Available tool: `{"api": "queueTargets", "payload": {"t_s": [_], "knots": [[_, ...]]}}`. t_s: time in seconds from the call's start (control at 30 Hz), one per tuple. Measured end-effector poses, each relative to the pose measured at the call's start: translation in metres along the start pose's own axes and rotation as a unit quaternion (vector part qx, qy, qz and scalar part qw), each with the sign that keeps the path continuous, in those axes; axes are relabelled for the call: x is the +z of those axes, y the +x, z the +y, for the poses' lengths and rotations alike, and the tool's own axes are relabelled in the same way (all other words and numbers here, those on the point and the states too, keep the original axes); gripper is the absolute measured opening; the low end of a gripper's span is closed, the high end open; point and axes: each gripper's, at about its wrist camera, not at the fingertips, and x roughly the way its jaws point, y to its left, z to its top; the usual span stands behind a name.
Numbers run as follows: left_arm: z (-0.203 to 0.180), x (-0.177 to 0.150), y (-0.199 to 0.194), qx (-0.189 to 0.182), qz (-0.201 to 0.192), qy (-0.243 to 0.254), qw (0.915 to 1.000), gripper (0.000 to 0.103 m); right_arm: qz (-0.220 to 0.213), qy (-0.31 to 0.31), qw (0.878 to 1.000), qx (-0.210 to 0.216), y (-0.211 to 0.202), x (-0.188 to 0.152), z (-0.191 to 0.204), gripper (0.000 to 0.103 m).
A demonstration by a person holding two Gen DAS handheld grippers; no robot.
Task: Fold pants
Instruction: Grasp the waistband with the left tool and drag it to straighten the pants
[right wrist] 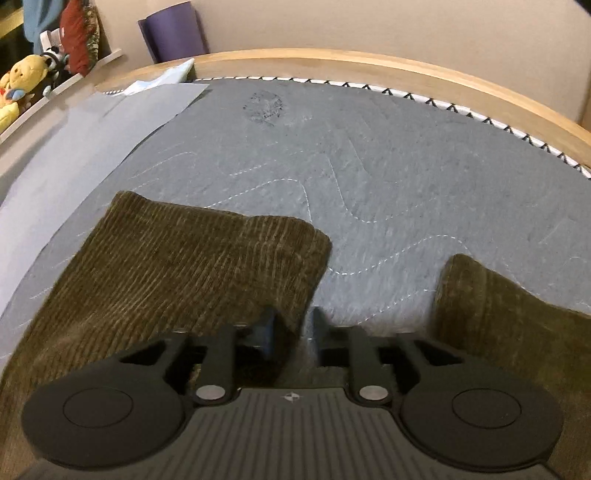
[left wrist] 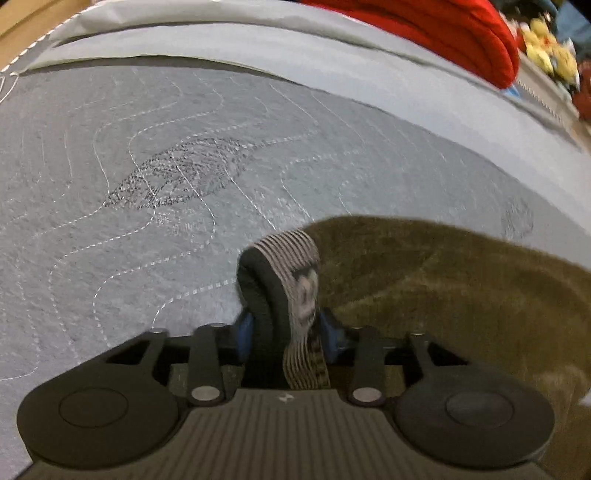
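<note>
Olive corduroy pants (left wrist: 461, 295) lie on a grey quilted mattress (left wrist: 147, 184). My left gripper (left wrist: 288, 325) is shut on a doubled-over loop of their striped elastic waistband (left wrist: 291, 266), which bulges up between the blue pads. In the right wrist view, one pant leg (right wrist: 192, 258) stretches away to the left and the other leg (right wrist: 498, 317) lies at the right. My right gripper (right wrist: 291, 325) straddles the inner edge of the left leg. The cloth lies against the left pad, with a thin grey sliver beside the right pad, so the jaws stand open around it.
A pale grey sheet (right wrist: 92, 125) lies along the mattress's far side. A red blanket (left wrist: 443, 33) and soft toys (right wrist: 26, 77) sit beyond it. A wooden bed frame (right wrist: 369, 62) rims the mattress, and a purple roll (right wrist: 173, 33) leans on the wall.
</note>
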Motion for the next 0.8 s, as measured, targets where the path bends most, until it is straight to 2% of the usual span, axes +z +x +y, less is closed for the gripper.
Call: {"api": "queueTargets", "payload": {"t_s": [0.03, 0.1, 0.17, 0.27, 0.3, 0.33, 0.37, 0.43, 0.5, 0.57, 0.6, 0.67, 0.73, 0.8], "knots": [[0.000, -0.002, -0.009, 0.004, -0.006, -0.006, 1.0000, 0.052, -0.001, 0.014, 1.000, 0.006, -0.008, 0.002, -0.002, 0.041], [0.006, -0.005, -0.030, 0.011, -0.021, -0.034, 0.9992, 0.059, -0.012, 0.027, 0.999, 0.019, -0.030, 0.000, -0.005, 0.041], [0.011, -0.008, -0.048, 0.013, -0.005, -0.058, 0.9982, 0.061, -0.025, 0.016, 0.999, 0.041, -0.057, 0.000, -0.003, 0.042], [0.013, -0.021, -0.077, 0.007, 0.015, -0.069, 0.9974, 0.064, -0.054, -0.011, 0.993, 0.101, -0.103, 0.002, 0.005, 0.042], [0.011, -0.027, -0.088, 0.000, 0.017, -0.064, 0.9978, 0.067, -0.063, -0.022, 0.990, 0.122, -0.119, 0.002, 0.006, 0.042], [0.008, -0.036, -0.100, -0.008, 0.016, -0.053, 0.9984, 0.076, -0.070, -0.036, 0.986, 0.144, -0.136, 0.002, 0.009, 0.042], [0.006, -0.045, -0.109, -0.014, 0.015, -0.043, 0.9989, 0.082, -0.075, -0.051, 0.981, 0.169, -0.157, 0.000, 0.011, 0.042], [0.003, -0.066, -0.122, -0.023, 0.013, -0.024, 0.9994, 0.083, -0.085, -0.083, 0.970, 0.210, -0.192, -0.006, 0.012, 0.042], [0.001, -0.086, -0.122, -0.030, 0.016, -0.016, 0.9993, 0.085, -0.094, -0.133, 0.954, 0.251, -0.229, -0.018, 0.012, 0.042], [0.003, -0.110, -0.108, -0.026, 0.044, 0.000, 0.9987, 0.085, -0.097, -0.185, 0.936, 0.283, -0.262, -0.037, 0.010, 0.042], [0.005, -0.119, -0.101, 0.001, 0.069, 0.009, 0.9975, 0.084, -0.098, -0.208, 0.927, 0.296, -0.275, -0.047, 0.008, 0.042], [0.010, -0.127, -0.099, 0.037, 0.064, 0.014, 0.9971, 0.083, -0.090, -0.247, 0.912, 0.315, -0.298, -0.072, 0.001, 0.042], [0.019, -0.131, -0.100, 0.038, 0.059, 0.019, 0.9974, 0.084, -0.070, -0.278, 0.901, 0.326, -0.305, -0.096, -0.005, 0.041], [0.029, -0.132, -0.097, 0.024, 0.066, 0.006, 0.9975, 0.084, -0.045, -0.310, 0.898, 0.308, -0.311, -0.117, -0.005, 0.041]]}}
